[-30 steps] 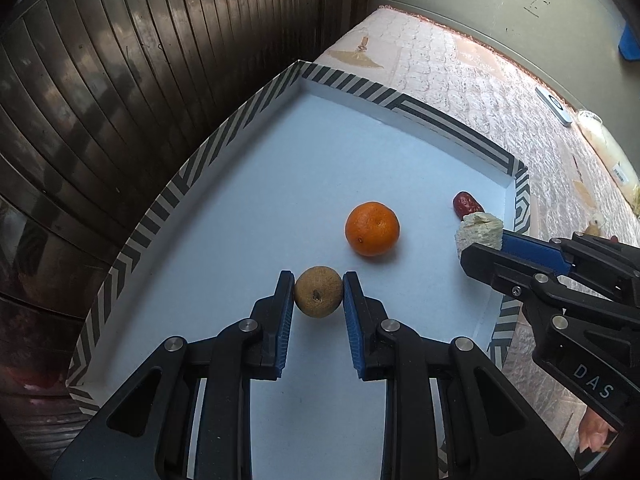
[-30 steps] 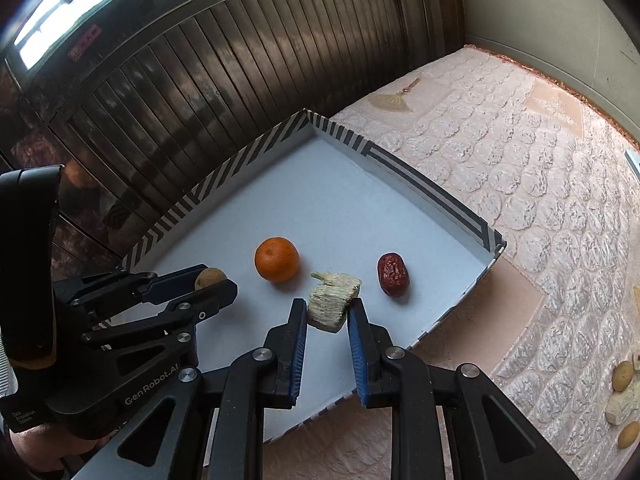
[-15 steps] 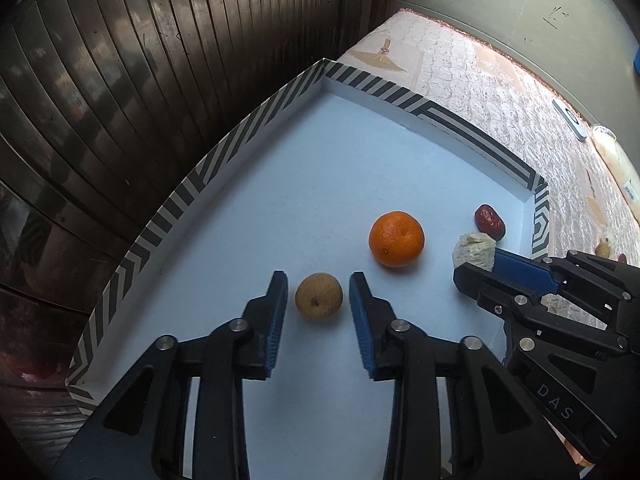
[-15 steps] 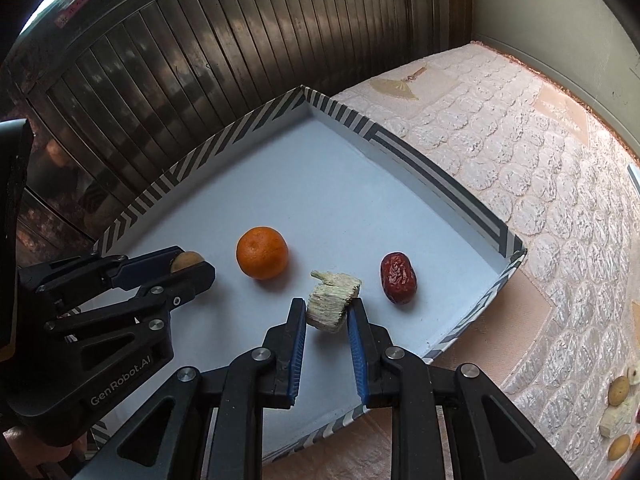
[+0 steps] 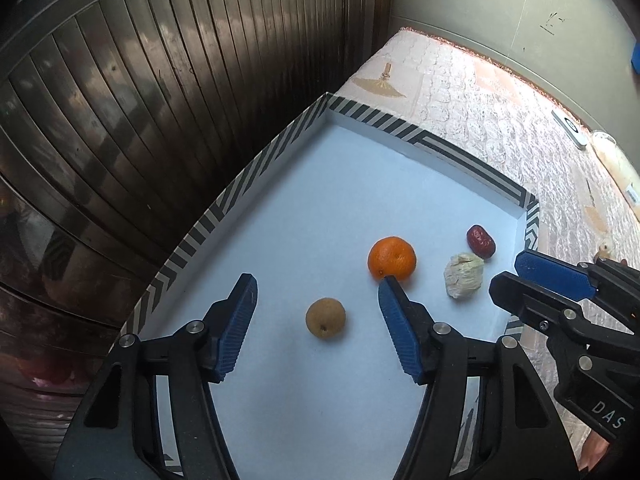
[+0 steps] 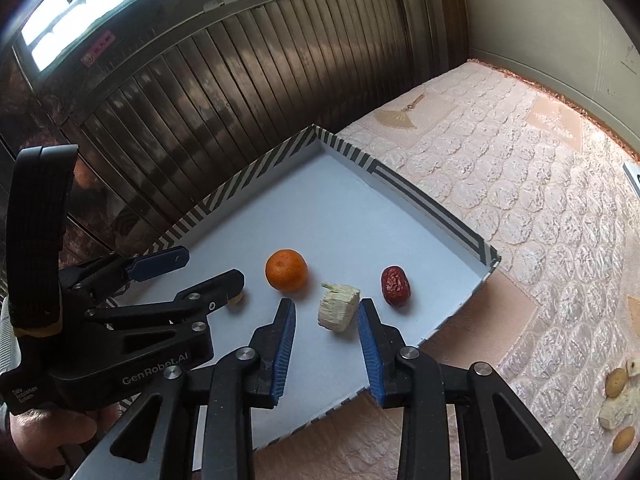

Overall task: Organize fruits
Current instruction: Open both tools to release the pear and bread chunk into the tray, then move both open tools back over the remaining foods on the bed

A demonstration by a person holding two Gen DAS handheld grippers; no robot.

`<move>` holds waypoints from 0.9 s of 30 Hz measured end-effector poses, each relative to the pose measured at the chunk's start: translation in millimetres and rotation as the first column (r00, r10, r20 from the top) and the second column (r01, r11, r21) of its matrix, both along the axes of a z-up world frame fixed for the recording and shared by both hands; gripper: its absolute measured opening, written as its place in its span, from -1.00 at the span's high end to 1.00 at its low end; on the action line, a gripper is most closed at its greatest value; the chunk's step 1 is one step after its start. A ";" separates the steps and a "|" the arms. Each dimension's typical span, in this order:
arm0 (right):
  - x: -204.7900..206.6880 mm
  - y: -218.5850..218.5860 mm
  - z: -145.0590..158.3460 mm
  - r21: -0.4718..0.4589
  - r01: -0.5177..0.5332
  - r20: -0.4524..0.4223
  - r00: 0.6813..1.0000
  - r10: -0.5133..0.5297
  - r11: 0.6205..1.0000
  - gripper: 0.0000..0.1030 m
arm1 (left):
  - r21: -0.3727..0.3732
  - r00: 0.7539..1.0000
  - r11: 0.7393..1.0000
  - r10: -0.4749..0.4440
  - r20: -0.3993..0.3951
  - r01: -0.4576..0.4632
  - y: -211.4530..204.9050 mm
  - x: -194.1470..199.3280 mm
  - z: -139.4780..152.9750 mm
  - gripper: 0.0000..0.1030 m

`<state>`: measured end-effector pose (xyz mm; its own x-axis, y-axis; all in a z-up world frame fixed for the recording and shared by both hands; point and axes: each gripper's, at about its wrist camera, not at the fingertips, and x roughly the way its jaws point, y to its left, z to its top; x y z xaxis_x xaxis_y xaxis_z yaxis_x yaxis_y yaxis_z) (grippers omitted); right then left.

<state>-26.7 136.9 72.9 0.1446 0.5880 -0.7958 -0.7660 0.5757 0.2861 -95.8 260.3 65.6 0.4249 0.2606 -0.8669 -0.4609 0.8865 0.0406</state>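
Through your left wrist camera: four items lie on the white tray with its black-and-white striped rim (image 5: 224,204). One small round brown fruit (image 5: 325,317) sits between the spread, released fingers of your left claw (image 5: 316,292), touching neither. One orange tangerine (image 5: 392,258) lies just past the right fingertip; bare floor stretches ahead.

Through your right wrist camera: your right claw (image 6: 326,308) is released, flanking one pale cut chunk (image 6: 338,307). One dark red wrinkled date (image 6: 395,286) lies right of it, near the tray's edge
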 end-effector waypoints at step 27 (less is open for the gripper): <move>28.0 -181.5 24.1 0.047 0.390 0.037 0.919 -0.392 0.919 0.40 | 0.021 0.929 0.930 -0.367 0.048 0.366 -159.1 75.0 24.0 -0.24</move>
<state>1.2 -44.6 97.0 0.4039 0.5073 -0.7612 -0.4944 0.8212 0.2850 -20.7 101.2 89.7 0.5352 0.0880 -0.8401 -0.1055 0.9937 0.0369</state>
